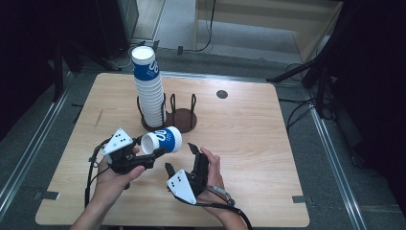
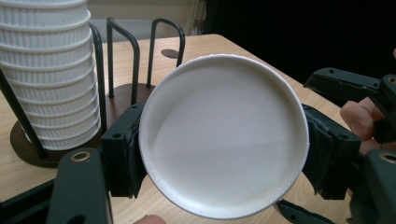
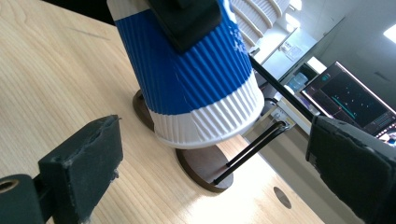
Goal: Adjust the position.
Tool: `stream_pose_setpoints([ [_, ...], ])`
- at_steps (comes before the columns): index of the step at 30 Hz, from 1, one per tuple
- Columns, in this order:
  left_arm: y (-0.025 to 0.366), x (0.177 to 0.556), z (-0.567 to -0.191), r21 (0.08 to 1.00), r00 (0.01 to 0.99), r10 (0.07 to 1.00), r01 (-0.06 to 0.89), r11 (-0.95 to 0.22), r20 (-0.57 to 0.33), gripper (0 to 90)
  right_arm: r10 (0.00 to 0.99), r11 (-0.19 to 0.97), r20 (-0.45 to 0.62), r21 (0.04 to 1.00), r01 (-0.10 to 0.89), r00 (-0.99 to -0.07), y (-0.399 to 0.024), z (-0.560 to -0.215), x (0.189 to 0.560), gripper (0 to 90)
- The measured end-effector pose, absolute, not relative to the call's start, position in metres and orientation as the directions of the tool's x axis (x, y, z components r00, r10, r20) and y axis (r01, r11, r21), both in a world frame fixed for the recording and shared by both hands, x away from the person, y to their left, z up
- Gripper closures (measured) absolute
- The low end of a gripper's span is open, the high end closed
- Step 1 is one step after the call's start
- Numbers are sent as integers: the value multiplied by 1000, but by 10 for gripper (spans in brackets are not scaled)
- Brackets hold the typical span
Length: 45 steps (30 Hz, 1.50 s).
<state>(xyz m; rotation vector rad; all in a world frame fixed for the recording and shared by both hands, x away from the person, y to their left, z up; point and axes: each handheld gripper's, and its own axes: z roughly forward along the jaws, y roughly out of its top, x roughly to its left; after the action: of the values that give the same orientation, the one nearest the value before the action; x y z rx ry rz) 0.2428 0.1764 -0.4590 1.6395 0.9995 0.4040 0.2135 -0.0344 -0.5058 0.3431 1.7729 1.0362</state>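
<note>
Left gripper (image 1: 152,154) clamps a blue-and-white ribbed paper cup (image 1: 163,140) by its rim. Right gripper (image 1: 180,157), jaws wide and empty, sits just beside the cup, near the dark wire cup rack (image 1: 184,117).

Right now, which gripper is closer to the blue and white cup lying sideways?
Left. The left gripper is shut on the cup, pressing both its sides. The right gripper waits open just beside it, not touching.

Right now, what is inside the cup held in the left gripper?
In the left gripper view, the cup faces the camera mouth-first, held between the left gripper's fingers. Its white inside wall and flat bottom look bare; nothing lies inside. The cup hides the table behind it.
</note>
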Motion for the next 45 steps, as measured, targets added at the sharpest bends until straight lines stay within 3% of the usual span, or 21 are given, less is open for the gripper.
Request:
stream_pose_setpoints([
  [4, 181, 245, -463, 922, 571, 771, 384, 50, -280, 277, 663, 570, -588, 798, -197, -465, -38, -503, 215, 37],
  [13, 185, 246, -469, 942, 550, 788, 318, 109, -277, 278, 699, 514, -505, 847, -135, -505, -42, -502, 220, 22],
  [17, 187, 247, -471, 945, 539, 794, 303, 126, -279, 278, 738, 459, -421, 886, -64, -527, -42, -499, 225, 8],
  [32, 186, 247, -476, 961, 537, 807, 243, 133, -247, 278, 884, 260, -205, 962, 79, -420, -51, -477, 228, 19],
  [40, 187, 249, -480, 958, 528, 807, 241, 158, -266, 277, 915, 80, 24, 967, 240, -402, -49, -482, 228, 125],
  [45, 183, 249, -483, 958, 534, 803, 241, 156, -266, 277, 908, -17, 161, 937, 349, -387, -46, -484, 229, 14],
])
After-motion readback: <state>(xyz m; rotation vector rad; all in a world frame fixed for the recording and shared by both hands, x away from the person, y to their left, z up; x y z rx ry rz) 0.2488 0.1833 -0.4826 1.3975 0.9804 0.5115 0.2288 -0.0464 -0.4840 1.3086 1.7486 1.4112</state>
